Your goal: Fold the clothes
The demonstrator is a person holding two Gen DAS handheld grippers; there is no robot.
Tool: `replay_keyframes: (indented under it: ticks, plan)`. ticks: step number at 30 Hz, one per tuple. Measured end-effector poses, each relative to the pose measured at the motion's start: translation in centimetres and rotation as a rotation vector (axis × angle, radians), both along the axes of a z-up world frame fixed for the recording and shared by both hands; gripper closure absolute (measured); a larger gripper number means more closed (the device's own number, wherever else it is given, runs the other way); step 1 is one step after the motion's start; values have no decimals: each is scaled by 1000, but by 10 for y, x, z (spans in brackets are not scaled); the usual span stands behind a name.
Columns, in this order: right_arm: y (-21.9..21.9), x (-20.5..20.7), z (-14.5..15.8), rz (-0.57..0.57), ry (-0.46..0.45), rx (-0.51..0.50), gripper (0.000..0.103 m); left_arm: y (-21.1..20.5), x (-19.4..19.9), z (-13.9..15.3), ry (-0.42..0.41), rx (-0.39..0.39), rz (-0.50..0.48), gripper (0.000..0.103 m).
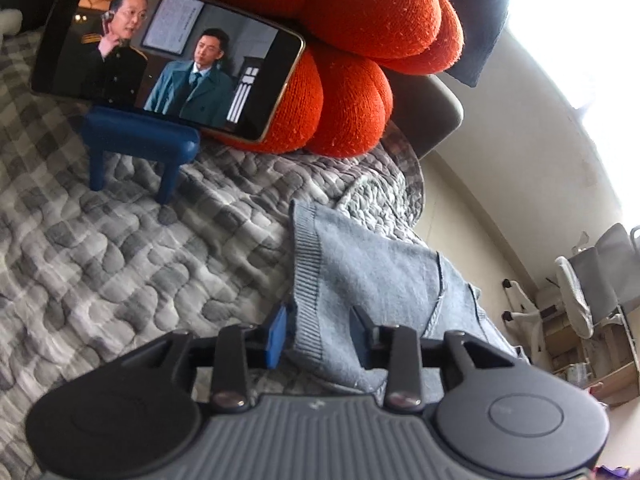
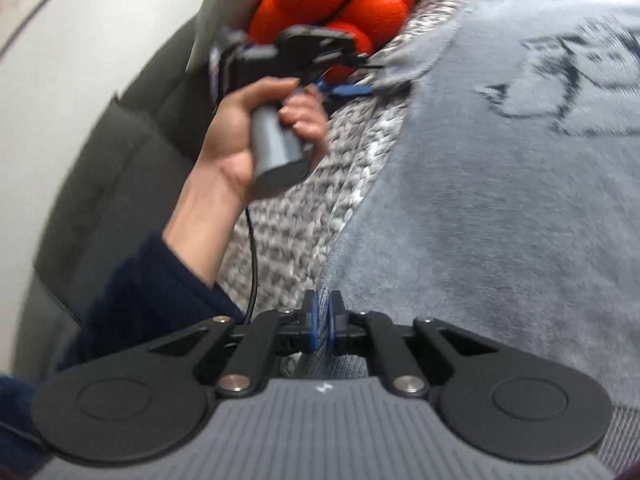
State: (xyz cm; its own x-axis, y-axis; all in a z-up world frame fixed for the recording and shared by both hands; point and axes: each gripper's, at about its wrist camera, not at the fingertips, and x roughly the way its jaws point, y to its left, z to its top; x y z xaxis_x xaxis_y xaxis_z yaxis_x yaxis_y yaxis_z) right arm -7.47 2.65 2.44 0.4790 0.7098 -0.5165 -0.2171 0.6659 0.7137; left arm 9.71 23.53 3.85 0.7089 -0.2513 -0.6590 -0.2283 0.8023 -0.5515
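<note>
A grey-blue knit sweater (image 1: pixel 380 272) lies on a grey checked quilt (image 1: pixel 120 260). In the left wrist view its ribbed edge runs between the fingers of my left gripper (image 1: pixel 320 328); the jaws stand apart and the blue pads do not press on the cloth. The blurred right wrist view shows the sweater (image 2: pixel 500 200) spread wide, with a dark pattern on it. There my right gripper (image 2: pixel 322 320) is shut, pinching the sweater's near left edge. A hand (image 2: pixel 240 132) holds the left gripper (image 2: pixel 356 88) farther up, at another edge of the sweater.
A phone (image 1: pixel 168 56) playing a video stands on a blue holder (image 1: pixel 140 140) on the quilt, leaning on an orange knotted cushion (image 1: pixel 360 40). The bed's edge drops off at right, with white chairs (image 1: pixel 580 292) on the floor beyond. A dark padded bolster (image 2: pixel 120 140) borders the bed.
</note>
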Motion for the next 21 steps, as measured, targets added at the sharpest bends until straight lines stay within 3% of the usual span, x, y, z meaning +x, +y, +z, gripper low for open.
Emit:
replay_keyframes:
  ticks: [5,11,17,21]
  plan:
    - [-18,4,-13,-61,79,141,97,-5,-6,0,48,7,42,66]
    - [-39,6,-26,-143,170,232,96,-8,-6,-2,48,-9,52,66]
    - [-37,0,-25,-129,180,203,96,-16,-1,-6,50,-8,77,67]
    - [-27,-3,-22,-111,164,153,95,-20,-1,-7,31,18,101,84]
